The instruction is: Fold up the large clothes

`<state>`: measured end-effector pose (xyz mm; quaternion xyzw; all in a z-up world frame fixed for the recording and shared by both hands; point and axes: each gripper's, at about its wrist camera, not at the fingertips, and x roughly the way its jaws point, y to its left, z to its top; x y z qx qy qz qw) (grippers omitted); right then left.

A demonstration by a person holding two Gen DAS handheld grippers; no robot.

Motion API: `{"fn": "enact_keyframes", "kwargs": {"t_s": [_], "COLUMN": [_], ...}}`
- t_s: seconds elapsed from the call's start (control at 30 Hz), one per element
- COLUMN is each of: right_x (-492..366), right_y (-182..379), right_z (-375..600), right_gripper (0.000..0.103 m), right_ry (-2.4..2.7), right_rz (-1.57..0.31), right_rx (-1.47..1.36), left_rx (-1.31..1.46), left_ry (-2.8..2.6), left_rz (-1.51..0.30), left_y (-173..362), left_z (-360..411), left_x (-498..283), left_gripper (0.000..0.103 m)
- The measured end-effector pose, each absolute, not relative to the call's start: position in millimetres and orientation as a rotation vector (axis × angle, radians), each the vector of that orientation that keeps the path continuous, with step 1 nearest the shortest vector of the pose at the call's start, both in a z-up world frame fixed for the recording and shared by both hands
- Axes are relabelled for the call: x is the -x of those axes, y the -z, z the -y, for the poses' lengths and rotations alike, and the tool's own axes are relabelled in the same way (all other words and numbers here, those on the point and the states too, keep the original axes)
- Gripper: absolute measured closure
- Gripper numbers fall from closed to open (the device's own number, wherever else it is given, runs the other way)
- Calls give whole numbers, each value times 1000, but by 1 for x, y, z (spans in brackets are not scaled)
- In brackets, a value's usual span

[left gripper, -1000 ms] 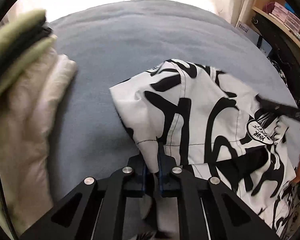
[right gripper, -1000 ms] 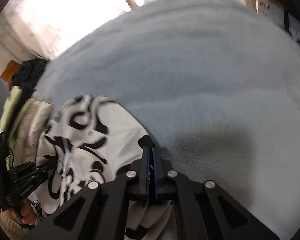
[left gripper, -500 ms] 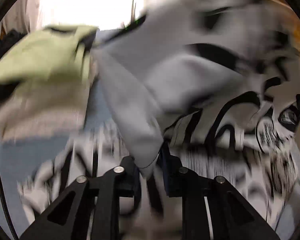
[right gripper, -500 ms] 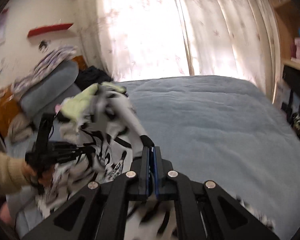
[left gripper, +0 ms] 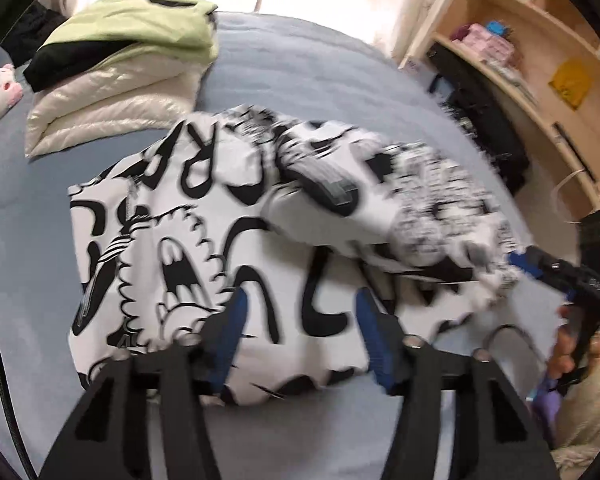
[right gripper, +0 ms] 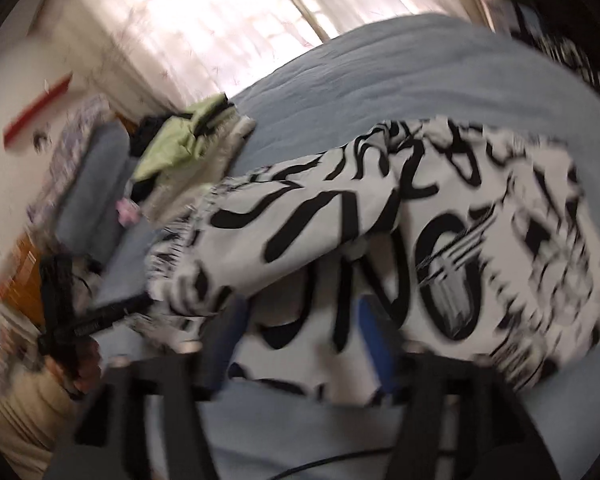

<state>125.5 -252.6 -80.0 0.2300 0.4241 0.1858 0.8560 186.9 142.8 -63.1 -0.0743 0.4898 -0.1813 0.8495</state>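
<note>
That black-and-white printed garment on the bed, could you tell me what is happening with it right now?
A person with a gripper in each hand is folding the black-and-white garment on the blue bed. Both the left gripper and the right gripper are open just above the cloth, holding nothing. The garment lies bunched, one part flopped over the rest. A folded pile of clothes sits further back.

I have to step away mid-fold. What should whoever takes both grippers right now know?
Left gripper: open, empty, over the near edge of the black-and-white garment.
Right gripper: open, empty, at the same garment.
Garment lies on the blue bed, one part flopped over its middle; frames are blurred.
Folded stack sits at the far left.
Left to do: flatten and finish folding, probably add it to the stack.
</note>
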Motion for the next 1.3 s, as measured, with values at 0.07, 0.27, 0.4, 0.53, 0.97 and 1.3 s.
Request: {"fn": "enact_keyframes", "kwargs": {"t_s": [0.07, 0.27, 0.4, 0.53, 0.97, 1.3], "right_x": [-119, -132, -157, -180, -188, -162], "right_y": [80, 84, 99, 114, 63, 151], "right_z": [251, 242, 239, 236, 212, 225], "right_gripper": [34, 34, 34, 34, 100, 100], "right_ry": [-405, -435, -450, -426, -386, -142], "right_rz": [-885, -894, -914, -929, -833, -1095], "right_rx": [-538, -654, -744, -787, -416, -183], "left_rx": [196, 333, 497, 733, 416, 210], "left_ry": [437, 560, 597, 651, 396, 282], "left_rz": [-1022, -1098, -1139, -1117, -1082, -1154], "left_y": [55, 61, 76, 96, 74, 125], "left_z": [-136, -118, -118, -133, -97, -53], "left_x": [-186, -220, -244, -271, -270, -192], "left_gripper": [35, 27, 27, 26, 98, 98]}}
